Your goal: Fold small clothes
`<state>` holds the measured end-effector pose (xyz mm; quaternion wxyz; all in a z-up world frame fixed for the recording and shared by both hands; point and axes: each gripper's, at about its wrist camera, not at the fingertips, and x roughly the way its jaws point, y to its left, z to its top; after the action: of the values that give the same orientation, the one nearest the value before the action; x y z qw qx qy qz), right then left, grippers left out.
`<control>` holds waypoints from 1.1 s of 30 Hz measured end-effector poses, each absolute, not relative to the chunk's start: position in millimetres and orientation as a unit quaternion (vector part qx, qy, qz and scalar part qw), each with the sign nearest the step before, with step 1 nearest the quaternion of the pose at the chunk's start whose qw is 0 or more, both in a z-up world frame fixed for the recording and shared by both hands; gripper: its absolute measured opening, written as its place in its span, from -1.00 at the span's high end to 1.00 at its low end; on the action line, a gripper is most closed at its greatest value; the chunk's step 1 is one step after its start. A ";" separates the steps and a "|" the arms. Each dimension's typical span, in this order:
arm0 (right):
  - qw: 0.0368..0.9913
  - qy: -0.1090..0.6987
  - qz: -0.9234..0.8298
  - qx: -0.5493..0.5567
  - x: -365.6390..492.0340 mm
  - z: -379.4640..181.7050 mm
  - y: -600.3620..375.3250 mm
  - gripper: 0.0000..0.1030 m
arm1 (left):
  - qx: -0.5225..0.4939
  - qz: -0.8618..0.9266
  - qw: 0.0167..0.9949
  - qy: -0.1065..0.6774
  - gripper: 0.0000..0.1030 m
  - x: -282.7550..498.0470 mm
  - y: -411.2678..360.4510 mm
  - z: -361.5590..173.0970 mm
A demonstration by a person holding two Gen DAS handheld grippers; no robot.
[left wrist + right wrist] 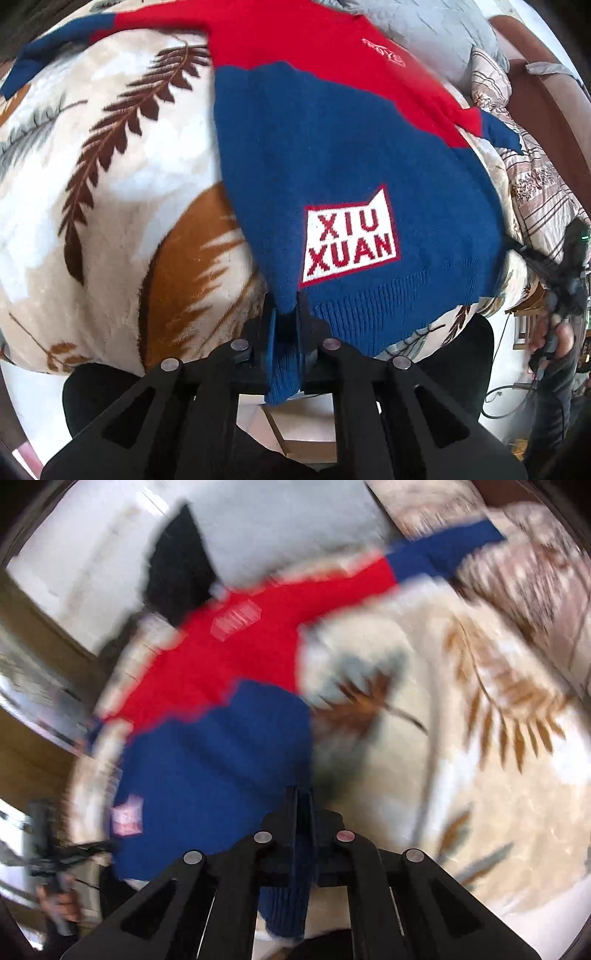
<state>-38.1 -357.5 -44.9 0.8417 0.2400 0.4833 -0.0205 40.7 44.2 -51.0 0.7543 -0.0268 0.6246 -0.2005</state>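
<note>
Hem corners of the red-and-blue sweater (343, 155) sit pinched in left gripper (286, 314) and right gripper (303, 812), its length running far across the leaf-print blanket (122, 192) toward outspread sleeves.

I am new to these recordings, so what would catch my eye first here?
A red and blue sweater lies spread on a leaf-patterned blanket. A white patch reading XIU XUAN sits near its hem. The left gripper and right gripper each pinch a hem corner.
</note>
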 end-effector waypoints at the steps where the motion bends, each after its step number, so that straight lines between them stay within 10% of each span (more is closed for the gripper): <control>1: 0.829 0.508 -0.029 0.231 -35.3 -58.1 -355.7 0.96 | -0.021 -0.208 0.752 0.625 0.87 39.0 44.7 -46.4; 7: 0.842 0.458 -0.025 0.283 -30.3 -23.9 -374.1 0.66 | -0.021 -0.261 0.781 0.567 0.79 44.0 40.4 10.0; 11: 0.869 0.410 -0.015 0.275 1.8 -1.9 -365.9 0.37 | -0.018 -0.254 0.814 0.522 -0.08 69.7 17.1 24.9; 21: 0.869 0.436 -0.021 0.232 61.7 -43.7 -347.6 0.50 | 0.035 -0.220 0.809 0.544 -0.08 99.2 -8.5 -43.8; 26: 0.873 0.332 -0.158 0.320 52.6 2.6 -477.3 0.09 | 0.001 -0.258 0.804 0.536 -0.08 111.5 -2.9 -32.5; 33: 0.819 0.256 -0.274 0.435 60.4 -9.6 -596.0 0.00 | -0.022 -0.276 0.802 0.529 -0.08 136.4 -23.8 -27.2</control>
<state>60.4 -596.0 -9.6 0.8191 0.4345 0.2556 -0.2739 136.4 -23.8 -27.2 0.8019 -0.0215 0.5294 -0.2759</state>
